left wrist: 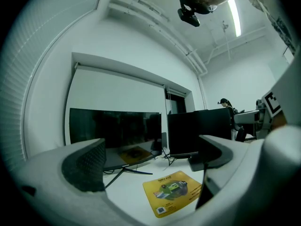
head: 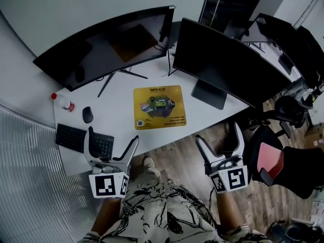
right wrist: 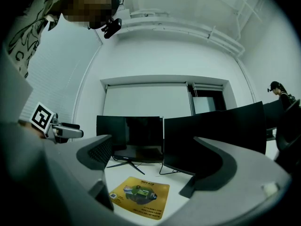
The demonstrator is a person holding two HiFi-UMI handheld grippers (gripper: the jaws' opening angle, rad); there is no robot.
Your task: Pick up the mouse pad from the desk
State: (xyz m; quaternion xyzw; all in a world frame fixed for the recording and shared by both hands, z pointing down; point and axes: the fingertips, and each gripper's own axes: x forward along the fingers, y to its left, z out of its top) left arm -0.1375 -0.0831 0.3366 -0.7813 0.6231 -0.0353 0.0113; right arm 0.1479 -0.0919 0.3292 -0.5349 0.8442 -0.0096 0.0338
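Observation:
A yellow mouse pad [head: 159,107] with a printed picture lies flat on the white desk [head: 121,97], in front of two monitors. It also shows in the left gripper view as the mouse pad [left wrist: 173,191] and in the right gripper view as the mouse pad [right wrist: 139,196]. My left gripper [head: 112,142] hangs open over the desk's near edge, left of the pad. My right gripper [head: 218,140] is open too, held off the desk over the floor, to the pad's right. Neither holds anything.
A wide curved monitor [head: 109,44] and a second monitor [head: 223,59] stand behind the pad. A mouse [head: 87,114], keyboard [head: 71,137], desk phone [head: 101,145] and small bottle [head: 63,102] lie at the left. Office chairs [head: 283,161] stand at the right.

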